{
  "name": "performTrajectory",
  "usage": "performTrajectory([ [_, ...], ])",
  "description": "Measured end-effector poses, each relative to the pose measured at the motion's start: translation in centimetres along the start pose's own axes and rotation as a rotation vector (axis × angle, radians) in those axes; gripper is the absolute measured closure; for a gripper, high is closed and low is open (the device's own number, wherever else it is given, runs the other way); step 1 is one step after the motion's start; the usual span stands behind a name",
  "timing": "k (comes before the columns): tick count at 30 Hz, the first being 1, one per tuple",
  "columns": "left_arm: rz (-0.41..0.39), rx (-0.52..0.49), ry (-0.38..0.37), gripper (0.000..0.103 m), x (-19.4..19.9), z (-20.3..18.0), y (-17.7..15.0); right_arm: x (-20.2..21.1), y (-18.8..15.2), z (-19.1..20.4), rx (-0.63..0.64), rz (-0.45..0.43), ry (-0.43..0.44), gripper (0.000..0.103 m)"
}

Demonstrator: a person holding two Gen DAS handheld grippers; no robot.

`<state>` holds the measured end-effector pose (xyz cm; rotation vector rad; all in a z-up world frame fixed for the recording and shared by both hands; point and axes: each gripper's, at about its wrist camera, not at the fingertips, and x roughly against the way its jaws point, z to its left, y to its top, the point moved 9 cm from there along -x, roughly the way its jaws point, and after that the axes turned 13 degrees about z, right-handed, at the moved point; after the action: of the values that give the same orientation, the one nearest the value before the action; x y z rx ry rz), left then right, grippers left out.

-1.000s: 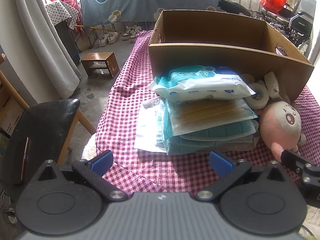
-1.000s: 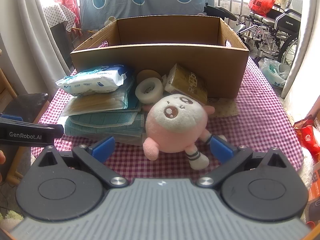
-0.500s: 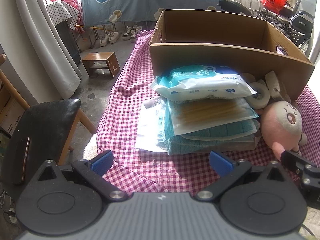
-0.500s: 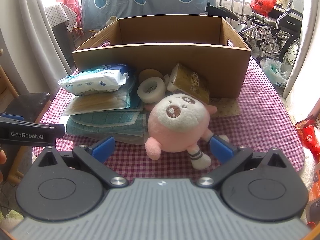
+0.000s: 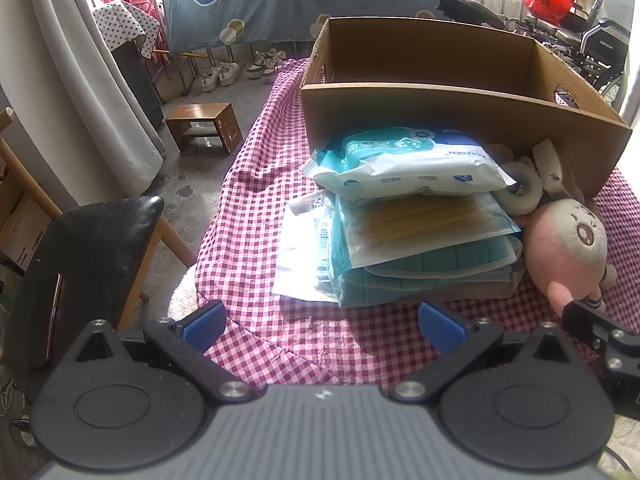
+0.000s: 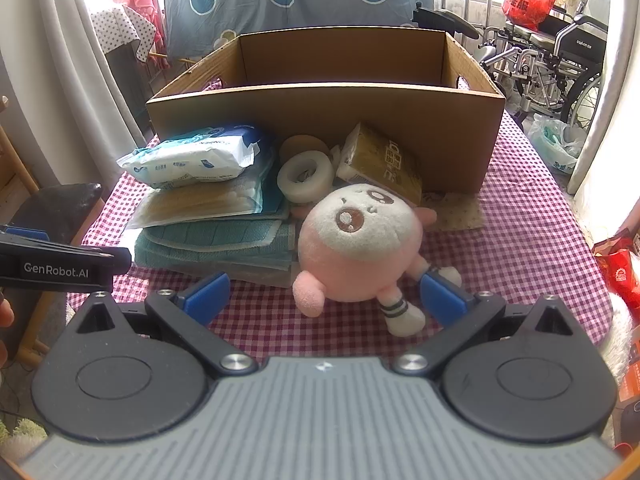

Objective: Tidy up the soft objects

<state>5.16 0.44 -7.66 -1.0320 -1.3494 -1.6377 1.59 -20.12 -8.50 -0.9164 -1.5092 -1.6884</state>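
Checked cloth covers the surface [image 6: 520,240] — a pink plush toy [image 6: 356,248] lies before the cardboard box [image 6: 320,116]; both grippers — left gripper [image 5: 322,326], right gripper [image 6: 322,298] — hold jaws wide, empty.

Pinks, teals and brown on a checked cloth

Pink-and-white plush toy [image 6: 356,240], teal folded cloths [image 6: 216,240], blue-and-white wipes pack [image 6: 192,158], plain brown cardboard box [image 6: 324,120], magenta-and-white gingham worktop [image 6: 520,240], blue pads [image 6: 206,294].

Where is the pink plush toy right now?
In the right wrist view the pink plush toy lies centre on the checked tablecloth, just ahead of the open right claw, right of the stack of packets, before the cardboard box.
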Motion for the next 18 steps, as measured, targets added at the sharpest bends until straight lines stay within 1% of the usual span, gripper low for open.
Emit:
performTrajectory([
  [18, 0.013, -0.003, 0.009, 0.0, -0.27, 0.0, -0.08, -0.05, -0.07, -0.06, 0.001, 0.003, 0.0, 0.001],
])
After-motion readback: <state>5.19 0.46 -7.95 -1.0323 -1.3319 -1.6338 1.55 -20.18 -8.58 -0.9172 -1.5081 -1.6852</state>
